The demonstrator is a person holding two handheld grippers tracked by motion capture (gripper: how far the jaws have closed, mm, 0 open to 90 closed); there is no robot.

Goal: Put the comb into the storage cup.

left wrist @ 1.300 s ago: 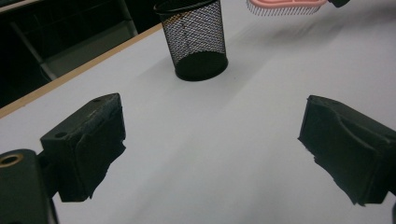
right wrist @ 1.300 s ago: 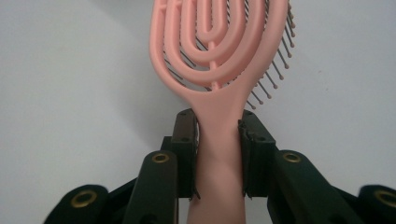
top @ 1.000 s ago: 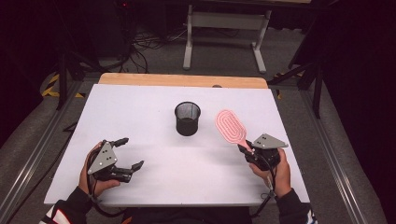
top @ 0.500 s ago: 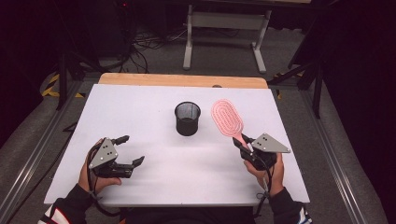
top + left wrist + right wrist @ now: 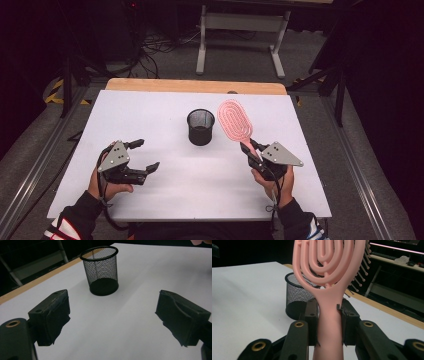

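Note:
A pink vented hairbrush stands tilted off the white table, head up, just right of a black mesh cup. My right gripper is shut on its handle. In the right gripper view the pads clamp the brush handle from both sides, and the cup sits behind it. My left gripper rests at the table's left, open, with nothing between its jaws, which have just been closing a little. The left gripper view looks across bare table at the cup.
A wooden strip runs along the table's far edge. Beyond it are a metal stand and cables on the floor. Dark frame rails flank the table on both sides.
My right gripper has carried the brush up and to the left, so its head now stands closer to the cup. The left hand has hardly moved.

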